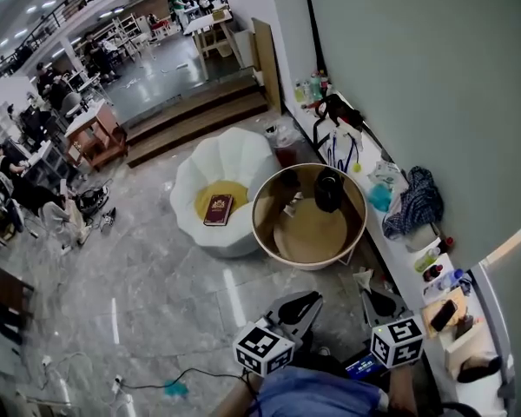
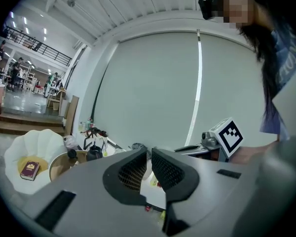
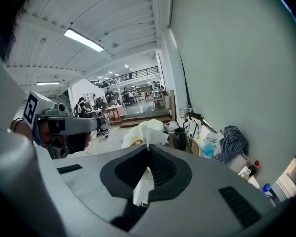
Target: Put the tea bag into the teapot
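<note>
A black teapot stands at the far side of a round wooden table; it also shows in the left gripper view and the right gripper view. My right gripper is shut on a white paper tea bag, held short of the table's near rim. My left gripper hangs beside it to the left, its jaws a narrow slit apart with nothing between them.
A white petal-shaped chair with a red book stands left of the table. A white ledge along the wall at the right carries bottles, a checked cloth and small items. Grey tiled floor lies in front; steps rise at the back.
</note>
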Motion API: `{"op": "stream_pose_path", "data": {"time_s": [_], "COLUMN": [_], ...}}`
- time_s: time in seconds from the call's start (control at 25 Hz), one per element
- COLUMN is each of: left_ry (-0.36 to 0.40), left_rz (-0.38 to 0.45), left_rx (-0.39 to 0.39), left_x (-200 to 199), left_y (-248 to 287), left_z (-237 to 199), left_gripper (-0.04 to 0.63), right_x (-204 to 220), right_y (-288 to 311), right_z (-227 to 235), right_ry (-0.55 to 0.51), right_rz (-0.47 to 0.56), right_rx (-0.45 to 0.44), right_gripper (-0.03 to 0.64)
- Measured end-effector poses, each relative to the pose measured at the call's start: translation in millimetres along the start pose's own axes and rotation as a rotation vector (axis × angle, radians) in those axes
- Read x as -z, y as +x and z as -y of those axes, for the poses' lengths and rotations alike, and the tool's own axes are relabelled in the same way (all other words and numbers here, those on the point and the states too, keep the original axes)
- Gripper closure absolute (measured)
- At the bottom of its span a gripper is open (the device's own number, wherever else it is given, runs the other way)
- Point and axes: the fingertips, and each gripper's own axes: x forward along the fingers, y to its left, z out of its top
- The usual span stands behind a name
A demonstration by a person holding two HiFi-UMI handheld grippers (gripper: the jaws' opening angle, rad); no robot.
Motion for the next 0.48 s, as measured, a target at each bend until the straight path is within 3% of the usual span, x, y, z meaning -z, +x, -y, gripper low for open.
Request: {"op": "stream_pose_path", "data": {"time_s": [0.48], "left_ry": [0.015], "left_rz": [-0.033], "left_rx": [0.052], "left_x": [-15], "left_y": [57], "left_z": [-53], "left_gripper": [0.568], "right_x": [-20], "right_y": [54], "right_z": [35], "right_ry": [0.041], "right_rz": [-0.020], "right_rx": [0.028], "right_gripper": [0.598]}}
